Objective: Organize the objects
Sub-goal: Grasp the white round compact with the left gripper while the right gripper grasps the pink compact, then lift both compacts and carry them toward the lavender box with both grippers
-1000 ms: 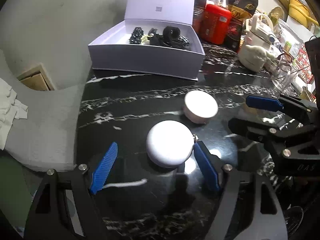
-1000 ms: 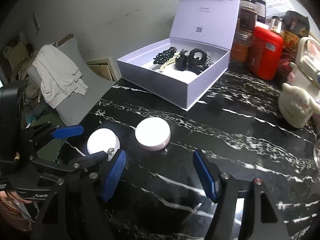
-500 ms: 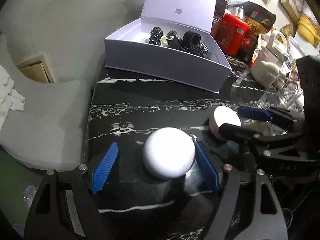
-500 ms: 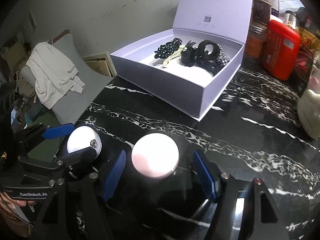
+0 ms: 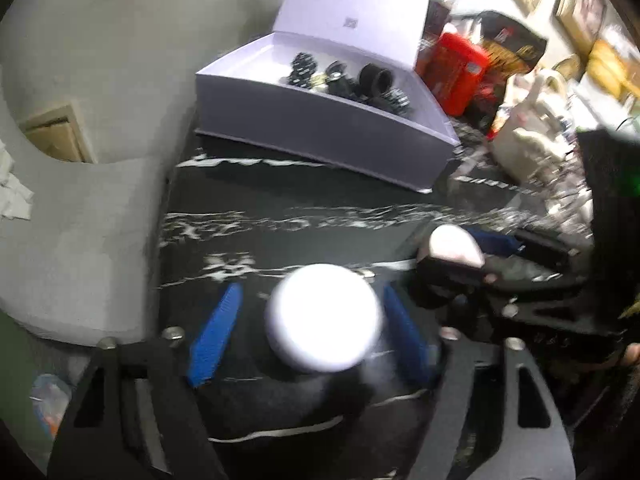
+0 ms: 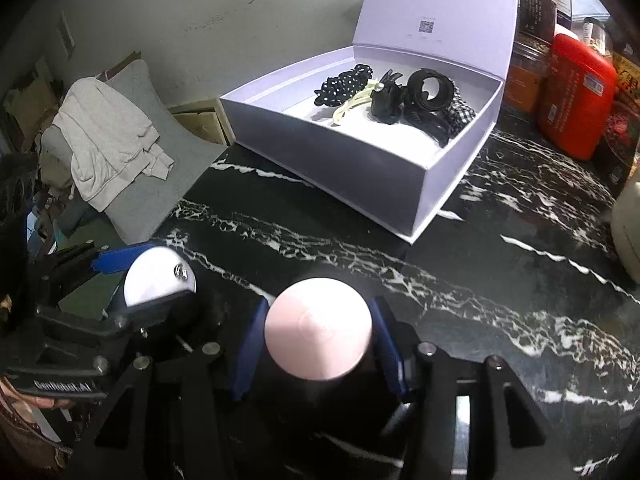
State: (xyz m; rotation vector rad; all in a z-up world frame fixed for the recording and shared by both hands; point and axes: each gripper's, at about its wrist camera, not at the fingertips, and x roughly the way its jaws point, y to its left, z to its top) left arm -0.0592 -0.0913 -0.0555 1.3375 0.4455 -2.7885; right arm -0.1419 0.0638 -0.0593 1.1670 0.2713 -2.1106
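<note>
A round white case [image 5: 324,316] sits between the blue pads of my left gripper [image 5: 310,332]; the right pad touches it, the left pad stands off, so the jaws are open. The case also shows in the right wrist view [image 6: 158,278]. My right gripper [image 6: 318,340] is shut on a round pink case [image 6: 318,334], which also shows in the left wrist view [image 5: 454,246]. An open lilac box [image 6: 360,168] with dark hair accessories [image 6: 400,98] stands behind on the black marble table [image 6: 480,280].
A red canister [image 6: 576,96], jars [image 6: 534,20] and a white teapot [image 5: 532,140] crowd the table's back right. A grey chair with a white garment [image 6: 108,140] stands left of the table edge.
My right gripper has closed on the pink case. My left gripper has moved in around the white case and narrowed. Both have come closer to the lilac box.
</note>
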